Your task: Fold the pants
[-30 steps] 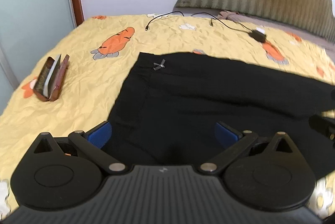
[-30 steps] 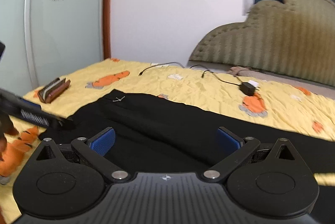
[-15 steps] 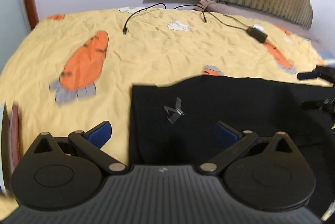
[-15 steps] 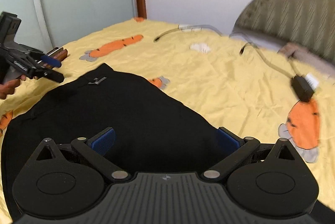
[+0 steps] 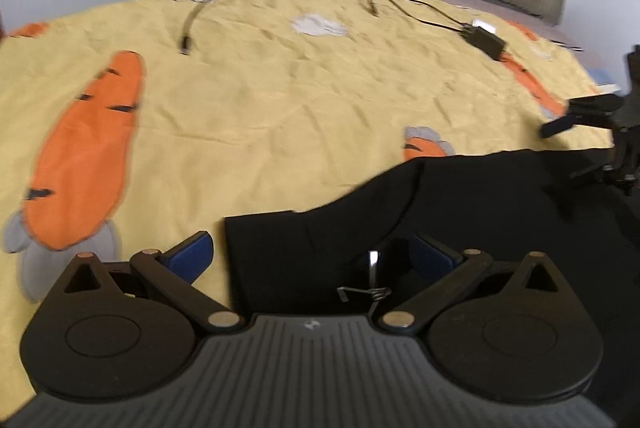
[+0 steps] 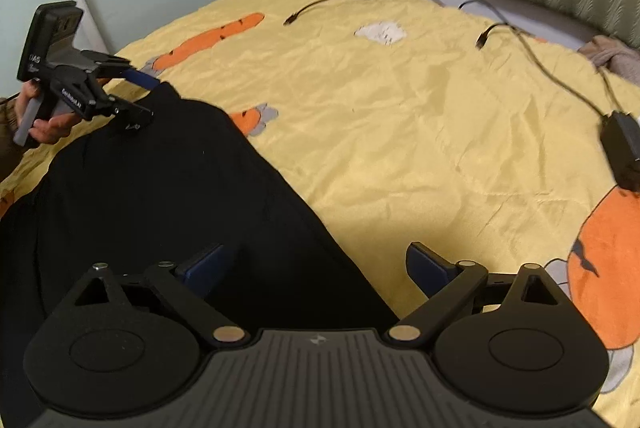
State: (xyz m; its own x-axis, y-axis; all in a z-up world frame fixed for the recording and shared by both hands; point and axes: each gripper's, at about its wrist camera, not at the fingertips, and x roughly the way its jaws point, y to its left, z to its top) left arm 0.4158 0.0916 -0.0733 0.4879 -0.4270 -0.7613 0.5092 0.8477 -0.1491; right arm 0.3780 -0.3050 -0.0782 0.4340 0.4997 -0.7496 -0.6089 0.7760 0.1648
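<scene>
Black pants (image 6: 160, 187) lie spread on the bed (image 6: 400, 115), over its yellow sheet with orange carrots, along the near edge. One second ago both cameras looked across the whole bed from higher up; now both grippers have come down close to the far edge of the cloth.

On the left, the left gripper (image 5: 312, 252) hangs over the corner of the pants where a small metal clasp (image 5: 366, 292) shows. Its blue fingers (image 5: 192, 252) stand wide, one over the bare sheet and one over the black cloth, and they press on nothing. The brown case that lay near the left edge of the bed before is now out of its view.

On the right, the right gripper (image 6: 316, 264) straddles the slanted edge of the pants: its left finger is over the cloth, its right finger over the sheet. Its jaws have just been closing a little but are still wide, and I cannot tell if the cloth is touched. A black charger (image 6: 622, 143) with its cable lies near the right edge of the bed.
</scene>
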